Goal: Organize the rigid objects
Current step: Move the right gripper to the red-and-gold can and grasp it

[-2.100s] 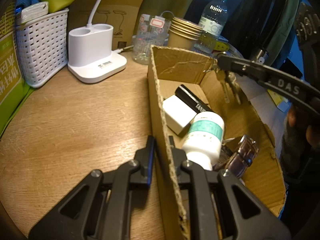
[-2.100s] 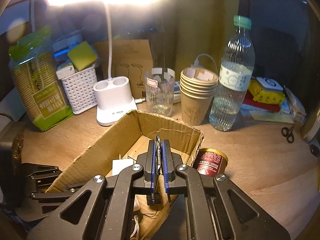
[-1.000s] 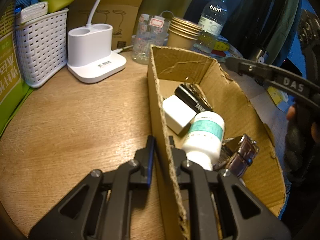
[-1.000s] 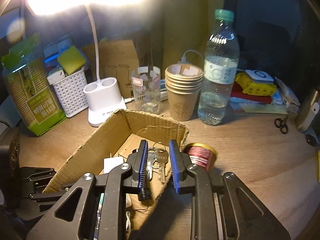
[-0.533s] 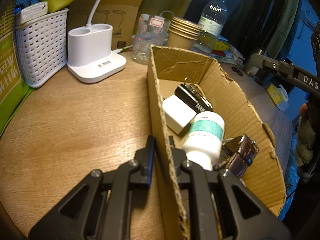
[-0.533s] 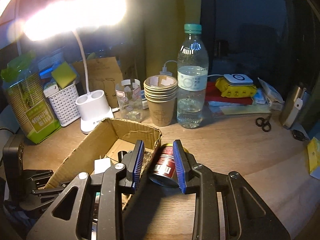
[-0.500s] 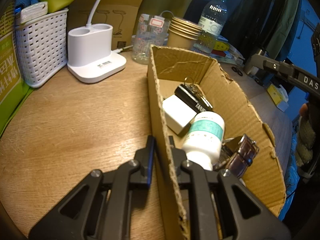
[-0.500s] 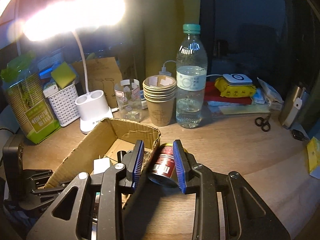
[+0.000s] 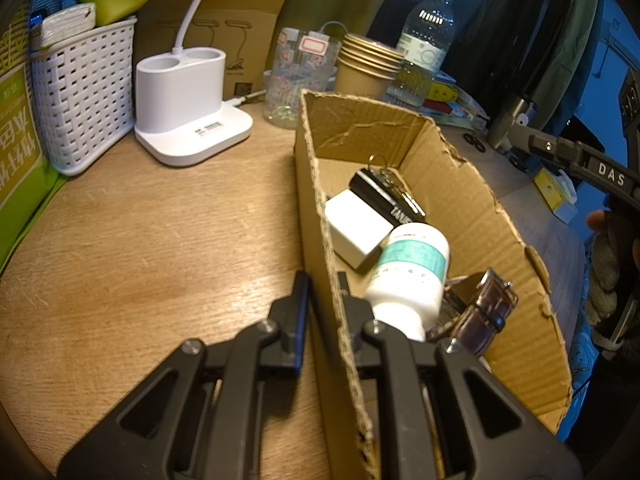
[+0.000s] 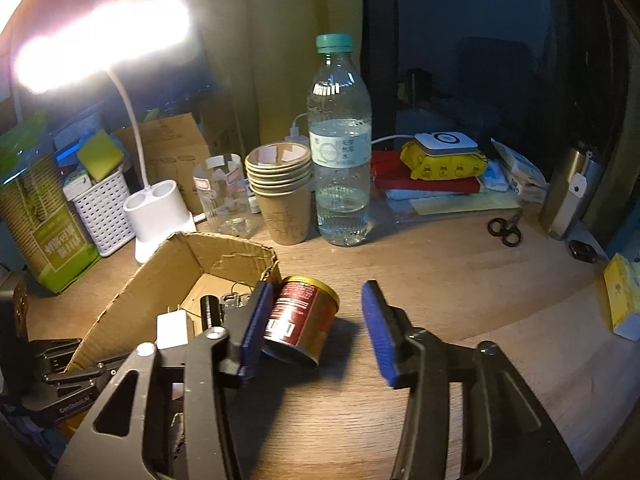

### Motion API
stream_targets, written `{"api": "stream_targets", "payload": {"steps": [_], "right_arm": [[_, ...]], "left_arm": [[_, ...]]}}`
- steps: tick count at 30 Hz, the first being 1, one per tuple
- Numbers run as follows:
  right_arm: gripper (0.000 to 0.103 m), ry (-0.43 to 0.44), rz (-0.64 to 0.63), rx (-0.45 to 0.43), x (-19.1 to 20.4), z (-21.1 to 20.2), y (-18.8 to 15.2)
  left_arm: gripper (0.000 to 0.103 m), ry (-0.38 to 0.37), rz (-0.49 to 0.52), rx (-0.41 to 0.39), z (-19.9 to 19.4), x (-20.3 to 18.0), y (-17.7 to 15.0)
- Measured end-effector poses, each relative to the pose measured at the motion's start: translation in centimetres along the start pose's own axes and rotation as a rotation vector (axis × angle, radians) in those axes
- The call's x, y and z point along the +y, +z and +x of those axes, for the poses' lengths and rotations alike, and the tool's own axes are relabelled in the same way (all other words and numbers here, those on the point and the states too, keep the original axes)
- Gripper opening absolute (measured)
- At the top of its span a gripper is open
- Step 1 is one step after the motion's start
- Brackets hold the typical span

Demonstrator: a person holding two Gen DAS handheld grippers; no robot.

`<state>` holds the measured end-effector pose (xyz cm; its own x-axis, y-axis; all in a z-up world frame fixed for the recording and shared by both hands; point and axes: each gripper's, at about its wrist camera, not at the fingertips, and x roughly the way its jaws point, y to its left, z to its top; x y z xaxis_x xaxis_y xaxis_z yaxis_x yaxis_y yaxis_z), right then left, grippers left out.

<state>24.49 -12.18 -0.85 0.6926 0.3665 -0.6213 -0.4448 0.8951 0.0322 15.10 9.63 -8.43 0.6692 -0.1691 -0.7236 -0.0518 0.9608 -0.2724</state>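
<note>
Wooden round tabletop (image 10: 440, 280) is carrying an open brown corrugated cardboard box (image 9: 460, 184); L gripper (image 9: 322, 292) is pinching its near wall. Inside are lying a white teal-labelled bottle (image 9: 412, 268), white cube adapter (image 9: 354, 228), black tube (image 9: 384, 200), keys. Red-gold tin can (image 10: 300, 320) is sitting just outside the box; R gripper (image 10: 316, 326), fingers spread wide, is straddling it off-centre. Risk: left pad nudging can against box wall. Open room lying to the right.

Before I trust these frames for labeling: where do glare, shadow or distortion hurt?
Right wrist view: the lamp blows out the upper left, the right background is dark, and the can casts a shadow toward the camera. Left wrist view: evenly lit, but fisheye bends the box edges and darkens the corners.
</note>
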Motion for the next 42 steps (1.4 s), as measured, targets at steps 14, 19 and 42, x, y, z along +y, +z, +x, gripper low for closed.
{"api": "stream_targets", "payload": {"steps": [14,19,42], "right_arm": [[0.067,0.051,0.114,0.057,-2.1,3.5,-0.4],[0.067,0.091,0.147,0.096,-2.2,5.2,-0.7],[0.066,0.153,0.222,0.206,-2.6,8.7,-2.5]], "left_arm": [[0.012,0.000,0.000,0.000,0.0,0.0,0.0],[0.012,0.000,0.000,0.000,0.0,0.0,0.0],[0.012,0.000,0.000,0.001,0.0,0.0,0.0]]}}
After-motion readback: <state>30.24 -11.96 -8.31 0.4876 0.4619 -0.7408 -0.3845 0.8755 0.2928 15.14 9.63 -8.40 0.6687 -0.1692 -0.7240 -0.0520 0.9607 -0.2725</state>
